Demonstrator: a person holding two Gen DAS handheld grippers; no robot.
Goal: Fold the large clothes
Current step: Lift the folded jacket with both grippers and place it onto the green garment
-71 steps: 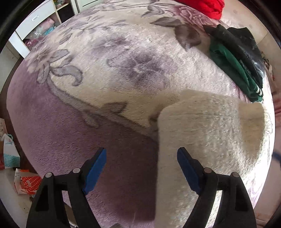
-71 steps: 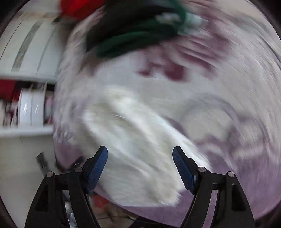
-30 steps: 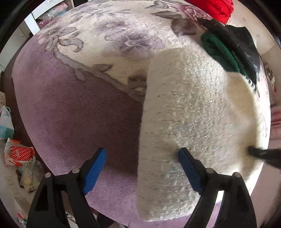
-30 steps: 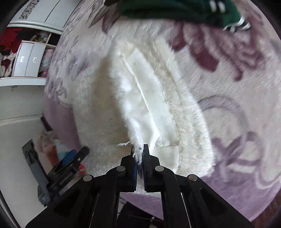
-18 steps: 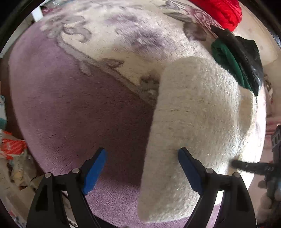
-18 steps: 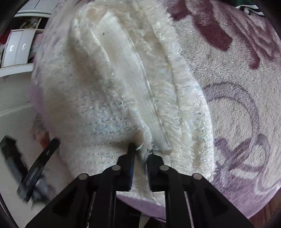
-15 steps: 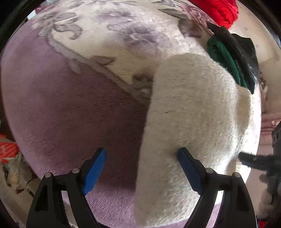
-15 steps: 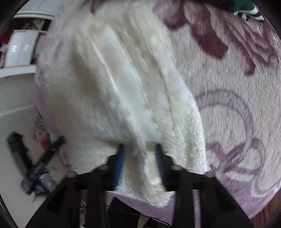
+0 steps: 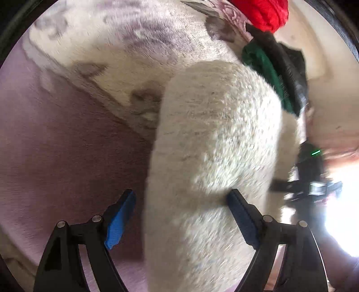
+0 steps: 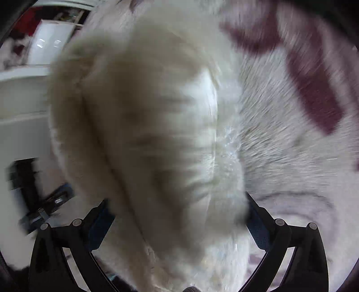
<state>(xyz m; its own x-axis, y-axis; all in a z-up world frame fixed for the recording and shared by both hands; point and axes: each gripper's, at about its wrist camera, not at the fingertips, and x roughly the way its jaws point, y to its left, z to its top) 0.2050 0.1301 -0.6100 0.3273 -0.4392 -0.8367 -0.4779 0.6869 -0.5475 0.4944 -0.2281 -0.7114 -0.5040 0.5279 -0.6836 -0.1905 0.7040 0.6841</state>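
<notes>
We see the cream fleece garment (image 9: 215, 157) lying in a long folded bundle on the purple floral blanket (image 9: 67, 146), its fluffy pile facing up and one rounded end reaching toward the far pile of clothes. In the right wrist view the same garment (image 10: 157, 134) fills the middle of the frame, badly blurred, with a smoother white strip (image 10: 208, 101) of its inner side showing along one edge.

Our left claw (image 9: 181, 215) stands wide open and holds nothing; its right blue pad (image 9: 242, 217) sits against or just over the fleece, and its left blue pad (image 9: 119, 220) is over the bare purple blanket beside the bundle. Our right claw (image 10: 177, 220) is also spread wide, its two fingers either side of the garment's near end, with fleece bulging between them; we cannot tell whether the pads touch the fabric. In the left wrist view the right claw (image 9: 300, 186) shows as a dark blurred shape at the far side of the bundle.

Beyond the fleece, a green garment (image 9: 267, 74) and a black garment (image 9: 289, 65) lie stacked, touching its far end, and a red garment (image 9: 262, 11) sits behind them. White cabinets (image 10: 51, 49) stand off to the left in the right wrist view.
</notes>
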